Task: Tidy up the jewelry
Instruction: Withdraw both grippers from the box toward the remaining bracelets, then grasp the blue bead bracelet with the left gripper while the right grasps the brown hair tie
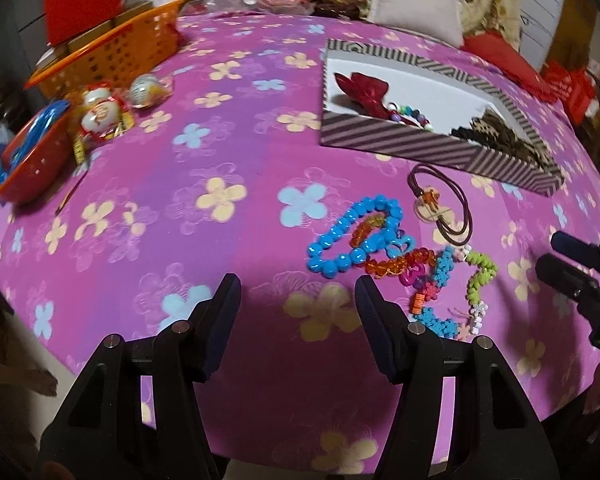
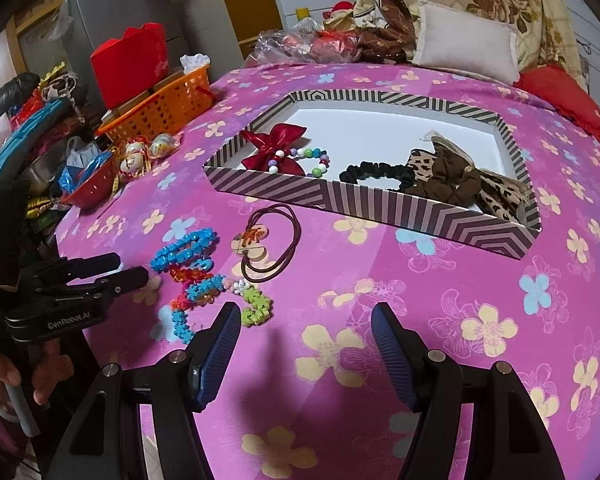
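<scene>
Tangling is being judged the chief hazard at this moment. The loose jewelry is lying in a close cluster on the flowered pink bedspread [image 1: 204, 152], in front of the striped box [image 2: 432, 216]: a blue bead bracelet [image 1: 352, 236] is being overlapped by an orange bead strand [image 1: 396, 264], with a green bead strand [image 1: 480, 276] and a small blue-flower strand [image 1: 440, 320] touching beside them, and a brown hair tie with a round charm [image 2: 266, 246] lying just behind. Already inside the box, a red bow with a multicoloured bead bracelet [image 2: 278, 152], a black scrunchie [image 2: 376, 172] and leopard-print scrunchies [image 2: 460, 184] are being kept. The left gripper [image 1: 296, 292] is being held over the cloth just short of the cluster, its jaws standing wide and nothing between them; the right gripper [image 2: 304, 320] is likewise hanging above bare cloth beside the green strand, its jaws apart and empty. If one piece is being lifted while it is crossing another, a neighbour is likely to be dragged along or dropped short of the box. The soft bedding may also be pinched with the beads, and smooth round beads may be squeezed out of the pads. With both grippers working near one cluster, a collision is being considered possible.
</scene>
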